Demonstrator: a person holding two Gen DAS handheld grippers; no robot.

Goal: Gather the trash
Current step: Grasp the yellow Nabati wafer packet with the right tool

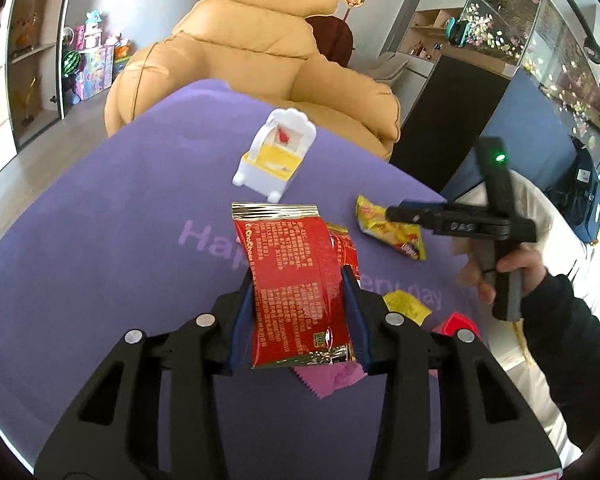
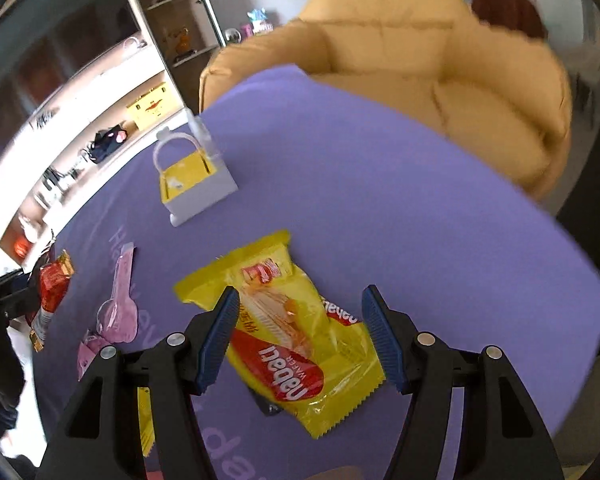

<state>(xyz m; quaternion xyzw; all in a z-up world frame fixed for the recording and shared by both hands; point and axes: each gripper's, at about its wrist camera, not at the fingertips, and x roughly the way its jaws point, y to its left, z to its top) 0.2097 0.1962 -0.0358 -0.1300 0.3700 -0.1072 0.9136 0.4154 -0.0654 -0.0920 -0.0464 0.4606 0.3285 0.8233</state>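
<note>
My left gripper [image 1: 298, 280] is shut on a red foil snack wrapper [image 1: 296, 272], held a little above the purple mat [image 1: 100, 240]. The right wrist view shows the same wrapper [image 2: 52, 280] at the far left. A yellow wafer wrapper [image 2: 296, 332] lies flat on the mat. My right gripper [image 2: 300, 308] stands open over it, one finger on each side, pads apart from it. In the left wrist view the right gripper [image 1: 400, 214] reaches that yellow wrapper [image 1: 392, 228]. A white and yellow toy bin [image 1: 272, 156] stands further back on the mat.
A pink wrapper [image 1: 332, 376], a small yellow wrapper [image 1: 406, 306], another red wrapper [image 1: 344, 244] and a red item [image 1: 458, 324] lie near my left gripper. A tan armchair [image 1: 260, 60] stands behind the mat, a fish tank [image 1: 540, 40] at the right.
</note>
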